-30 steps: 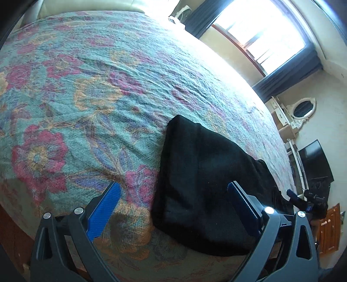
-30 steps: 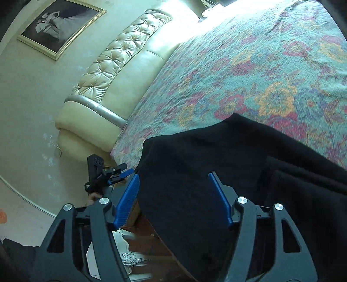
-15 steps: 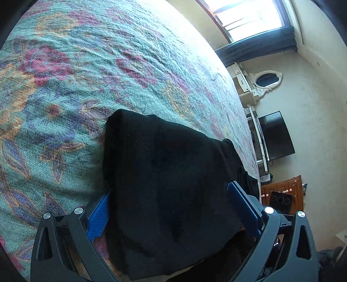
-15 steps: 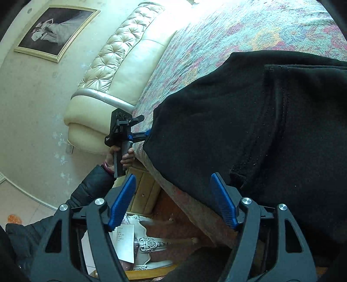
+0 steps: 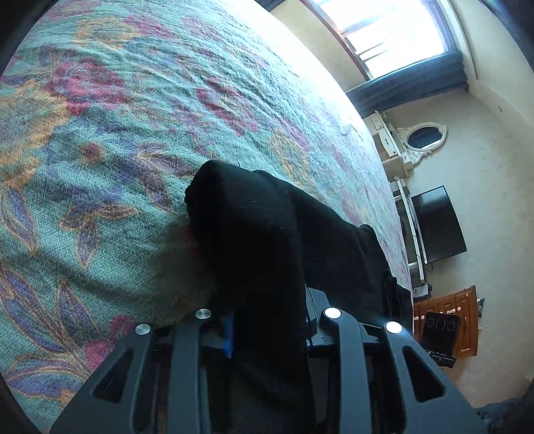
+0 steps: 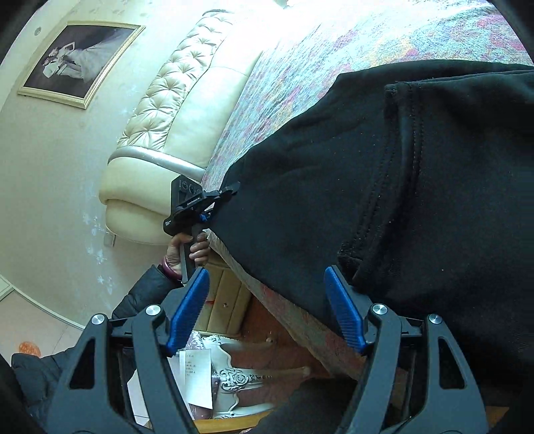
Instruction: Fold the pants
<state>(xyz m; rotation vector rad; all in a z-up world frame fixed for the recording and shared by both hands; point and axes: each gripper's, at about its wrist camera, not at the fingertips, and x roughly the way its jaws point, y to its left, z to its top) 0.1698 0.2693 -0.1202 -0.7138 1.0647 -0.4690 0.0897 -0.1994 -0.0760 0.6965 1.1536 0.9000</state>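
Your left gripper (image 5: pixel 267 330) is closing its jaws on a bunched fold of the black pants (image 5: pixel 260 240) between them, at the near edge of the floral bedspread (image 5: pixel 116 140). Your right gripper (image 6: pixel 267 310) stands wide, nothing pinched, its right finger just beside the pants' edge where they overhang the bed.

Floral bedspread (image 5: pixel 140 140), tufted cream headboard (image 6: pixel 173 86), framed picture (image 6: pixel 76 63), window (image 5: pixel 400 30).
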